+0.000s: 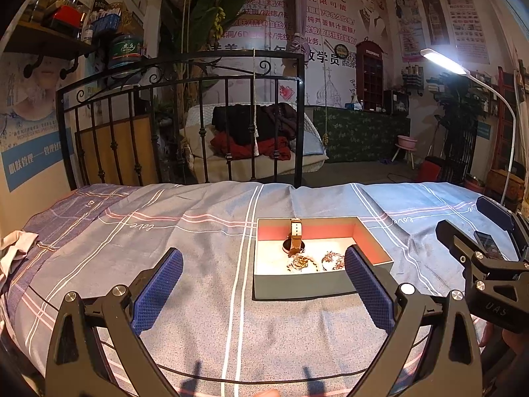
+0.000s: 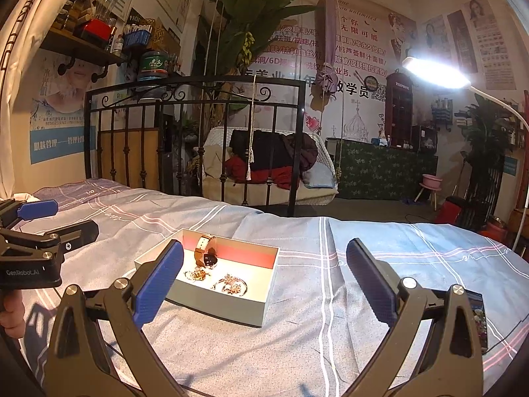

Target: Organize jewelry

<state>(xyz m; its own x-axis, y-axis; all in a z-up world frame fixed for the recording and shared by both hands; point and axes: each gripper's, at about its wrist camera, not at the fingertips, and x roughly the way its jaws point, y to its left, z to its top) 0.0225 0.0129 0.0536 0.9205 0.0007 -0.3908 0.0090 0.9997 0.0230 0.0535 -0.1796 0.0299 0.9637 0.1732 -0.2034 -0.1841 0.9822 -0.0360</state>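
Plaid bedsheet is spread across the lower half of both views, with a black iron bed frame seen behind it. Open grey box is placed mid-frame on the sheet. Inside it, a leather-strap watch is propped against the back wall; a gold brooch and a floral bangle are laid in front. Left gripper and right gripper are both held spread, nothing pinched.

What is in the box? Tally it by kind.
Inside the box:
Watch: 1
Gold ornate piece: 1
Rose-gold floral piece: 1
Total: 3
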